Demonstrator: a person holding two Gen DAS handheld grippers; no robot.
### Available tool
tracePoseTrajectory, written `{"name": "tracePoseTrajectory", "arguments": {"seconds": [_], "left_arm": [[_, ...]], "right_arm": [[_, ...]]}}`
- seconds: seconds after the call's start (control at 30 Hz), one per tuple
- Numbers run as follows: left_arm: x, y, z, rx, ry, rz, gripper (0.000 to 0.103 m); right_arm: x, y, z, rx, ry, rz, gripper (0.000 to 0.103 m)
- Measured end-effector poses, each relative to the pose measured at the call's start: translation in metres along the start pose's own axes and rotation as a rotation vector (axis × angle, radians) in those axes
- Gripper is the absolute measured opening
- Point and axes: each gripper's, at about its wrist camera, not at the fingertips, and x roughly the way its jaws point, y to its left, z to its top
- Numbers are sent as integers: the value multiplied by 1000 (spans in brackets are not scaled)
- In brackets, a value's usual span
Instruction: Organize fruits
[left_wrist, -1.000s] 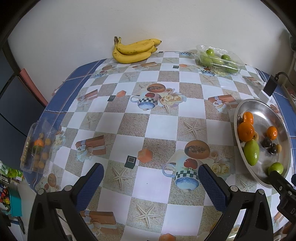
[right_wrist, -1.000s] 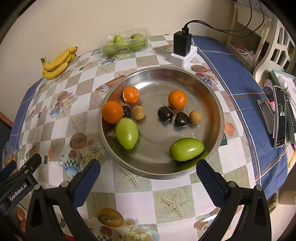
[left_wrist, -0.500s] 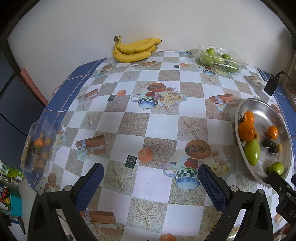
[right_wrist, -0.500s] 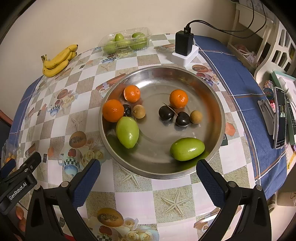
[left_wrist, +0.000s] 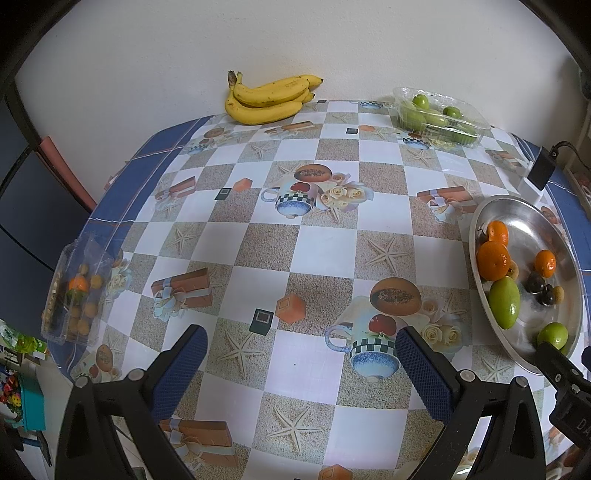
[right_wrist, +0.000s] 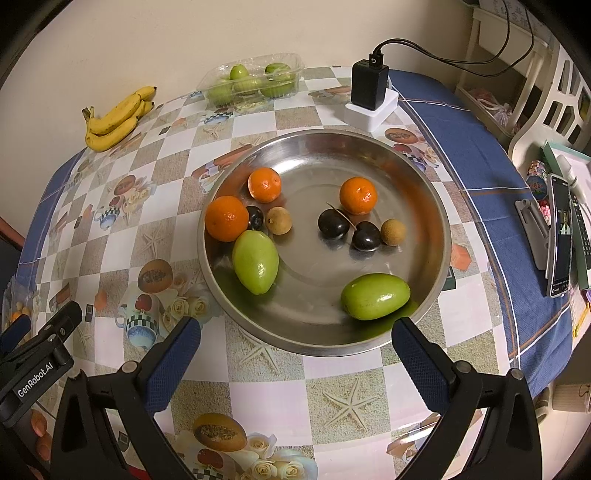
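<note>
A steel bowl (right_wrist: 424, 192) holds three oranges (right_wrist: 226, 218), two green mangoes (right_wrist: 375, 296), dark plums (right_wrist: 333, 223) and small brown longans (right_wrist: 392, 232). It also shows at the right in the left wrist view (left_wrist: 517, 210). My right gripper (right_wrist: 295, 347) is open and empty above the bowl's near rim. My left gripper (left_wrist: 301, 354) is open and empty over the table's middle. A banana bunch (left_wrist: 267, 98) lies at the far edge. A clear tray of green fruit (left_wrist: 439, 116) sits at the far right. A clear box of small fruit (left_wrist: 75, 295) lies at the left edge.
A black charger on a white block (right_wrist: 369, 94) stands behind the bowl, its cable running right. A phone on a stand (right_wrist: 559, 236) and a white chair (right_wrist: 554, 92) are to the right. The patterned tablecloth (left_wrist: 321, 243) covers the table.
Both grippers have drifted back slightly, so the scene looks a little farther. Nothing was taken or released.
</note>
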Motion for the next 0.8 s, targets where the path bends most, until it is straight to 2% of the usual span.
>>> {"name": "tracePoseTrajectory", "arguments": {"seconds": [0.8], "left_arm": [[0, 3, 0, 0, -3, 4, 103]], "right_arm": [[0, 0, 0, 1, 0, 0, 103]]}}
